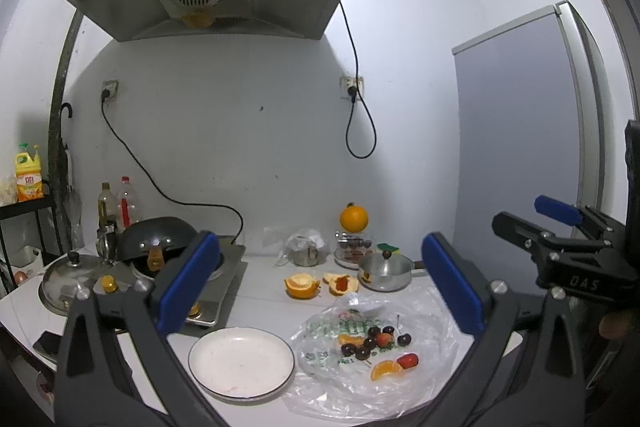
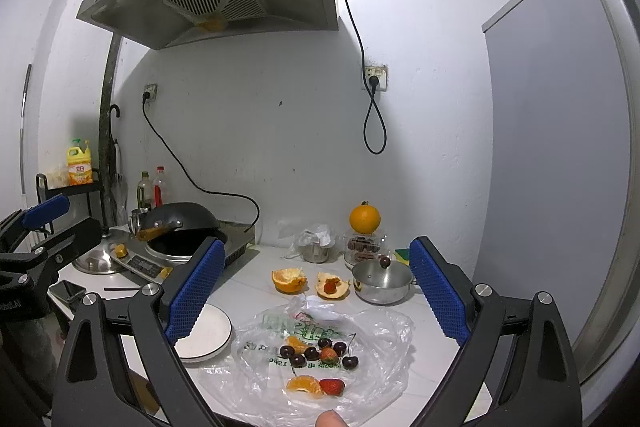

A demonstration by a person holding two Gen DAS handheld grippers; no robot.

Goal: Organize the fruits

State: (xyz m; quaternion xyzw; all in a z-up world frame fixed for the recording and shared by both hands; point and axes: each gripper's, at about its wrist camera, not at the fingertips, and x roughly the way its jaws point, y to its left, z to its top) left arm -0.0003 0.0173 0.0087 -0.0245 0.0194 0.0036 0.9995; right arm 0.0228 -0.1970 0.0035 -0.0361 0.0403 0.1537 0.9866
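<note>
Several dark cherries (image 1: 374,341), two strawberries (image 1: 408,361) and orange segments (image 1: 385,369) lie on a clear plastic bag (image 1: 420,387) on the white counter. An empty white plate (image 1: 241,361) sits left of the bag. My left gripper (image 1: 320,299) is open and empty, above the plate and bag. My right gripper (image 2: 316,301) is open and empty above the bag (image 2: 372,379), with the cherries (image 2: 312,351) and plate (image 2: 208,337) below it. It also shows at the right in the left wrist view (image 1: 560,227).
A small steel pot (image 1: 386,271) with a cherry on its rim, orange peel halves (image 1: 302,285), a whole orange (image 1: 353,219) on a clear container, a wok (image 1: 156,237) on the induction stove, a pan lid (image 1: 72,279) and bottles (image 1: 128,205) stand behind. A fridge (image 1: 528,147) stands right.
</note>
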